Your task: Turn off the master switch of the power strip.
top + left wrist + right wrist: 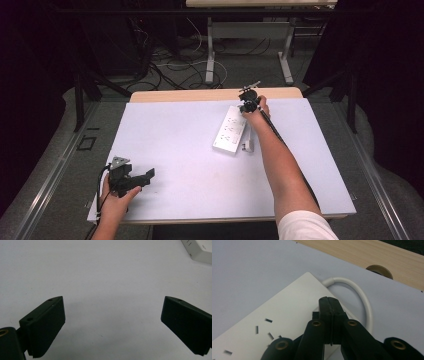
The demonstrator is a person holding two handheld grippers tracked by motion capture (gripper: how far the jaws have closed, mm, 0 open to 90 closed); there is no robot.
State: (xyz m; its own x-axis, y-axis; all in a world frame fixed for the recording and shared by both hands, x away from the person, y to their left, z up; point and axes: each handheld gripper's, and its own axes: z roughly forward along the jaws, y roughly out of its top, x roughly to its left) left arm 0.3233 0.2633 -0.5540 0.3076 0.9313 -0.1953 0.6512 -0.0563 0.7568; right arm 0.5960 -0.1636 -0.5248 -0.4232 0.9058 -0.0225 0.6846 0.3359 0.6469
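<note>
Far left of the power strip (230, 128), near the desk's (190, 150) front-left corner: left gripper (145, 178) in the left hand (114, 200), grey three-cornered plate on top, cable trailing off the edge. Jaws spread wide in the left gripper view, left gripper (112, 322) w/ bare white surface between them, nothing held; corner of the power strip (200, 250) just at top right of that view.

Centre-right of desk, toward the far edge: white power strip lying flat, angled, socket slots facing up. Just right of its near end: small white plug (247, 146) on the desk (details too small to tell).

At the strip's far end: right gripper (248, 100) in the right hand (258, 111), forearm reaching across from bottom right, white sleeve at the shoulder. In the right gripper view, right gripper (329, 305) w/ jaws pressed together, tips over the end of the power strip (274, 320); touching it or just above, can't tell. White cord (359, 295) loops out of that end and curves right. Beyond the cord: bare wood strip of the desk (362, 255) w/ a round cable hole (379, 270).
</note>
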